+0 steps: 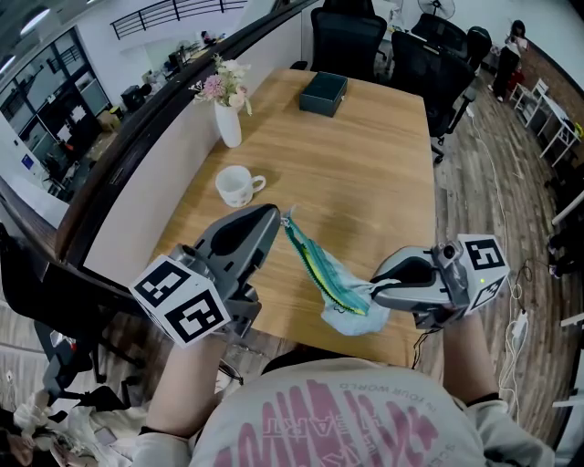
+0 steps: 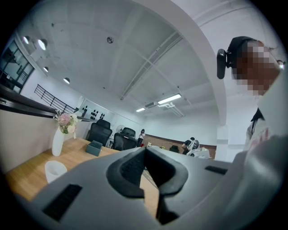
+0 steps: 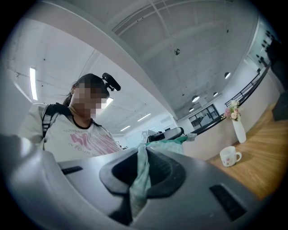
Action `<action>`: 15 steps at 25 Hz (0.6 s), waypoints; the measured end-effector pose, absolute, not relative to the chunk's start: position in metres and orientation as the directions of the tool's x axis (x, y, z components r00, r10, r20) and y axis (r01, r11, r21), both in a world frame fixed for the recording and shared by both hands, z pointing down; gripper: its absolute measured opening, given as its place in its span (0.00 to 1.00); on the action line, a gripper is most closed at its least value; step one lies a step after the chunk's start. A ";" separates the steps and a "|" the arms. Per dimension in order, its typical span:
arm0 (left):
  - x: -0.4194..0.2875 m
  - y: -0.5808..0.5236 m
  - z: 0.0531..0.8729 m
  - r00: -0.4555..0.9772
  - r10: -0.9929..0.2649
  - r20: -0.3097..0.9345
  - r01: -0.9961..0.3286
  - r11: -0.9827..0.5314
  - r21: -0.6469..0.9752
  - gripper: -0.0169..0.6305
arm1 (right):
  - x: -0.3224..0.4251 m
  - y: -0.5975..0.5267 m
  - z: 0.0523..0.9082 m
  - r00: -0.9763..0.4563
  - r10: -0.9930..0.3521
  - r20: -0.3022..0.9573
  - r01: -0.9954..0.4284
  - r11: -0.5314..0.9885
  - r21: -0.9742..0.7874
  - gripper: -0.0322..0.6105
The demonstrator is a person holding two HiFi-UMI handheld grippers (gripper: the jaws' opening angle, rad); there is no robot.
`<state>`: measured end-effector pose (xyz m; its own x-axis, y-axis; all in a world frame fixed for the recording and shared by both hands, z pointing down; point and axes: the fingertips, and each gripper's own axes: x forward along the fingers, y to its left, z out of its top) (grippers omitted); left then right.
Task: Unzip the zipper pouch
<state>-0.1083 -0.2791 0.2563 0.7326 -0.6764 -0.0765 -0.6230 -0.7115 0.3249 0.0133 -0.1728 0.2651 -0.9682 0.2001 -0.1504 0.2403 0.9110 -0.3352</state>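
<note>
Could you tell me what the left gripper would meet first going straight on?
Probably the zipper pouch, whose far end lies at the tip of the left gripper; beyond, the way above the table looks free.

Open-plan office. Long wooden tabletop (image 1: 365, 173) with black swivel chairs (image 1: 347, 36) at the far end, glass-walled rooms (image 1: 41, 109) along one side, strip lights (image 2: 169, 99) on a bare ceiling, upper-level railing (image 1: 173, 11). Flower vase (image 1: 228, 114) and mug (image 1: 239, 186) on the tabletop.

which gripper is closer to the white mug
Left. The left gripper is just beside the mug; the right gripper is farther away, on the other side of the pouch it clamps.
</note>
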 end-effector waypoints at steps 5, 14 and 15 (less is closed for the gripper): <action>-0.115 -0.281 0.255 0.729 -0.679 -0.081 -0.626 -0.710 0.321 0.03 | 0.007 -0.174 0.262 -0.971 0.188 -0.145 0.227 0.911 -0.344 0.09; -0.125 -0.285 0.265 0.727 -0.684 -0.062 -0.634 -0.703 0.320 0.04 | -0.003 -0.172 0.266 -0.977 0.179 -0.119 0.210 0.914 -0.348 0.09; -0.127 -0.286 0.267 0.725 -0.687 -0.056 -0.639 -0.700 0.319 0.04 | -0.004 -0.173 0.267 -0.978 0.175 -0.115 0.204 0.915 -0.348 0.09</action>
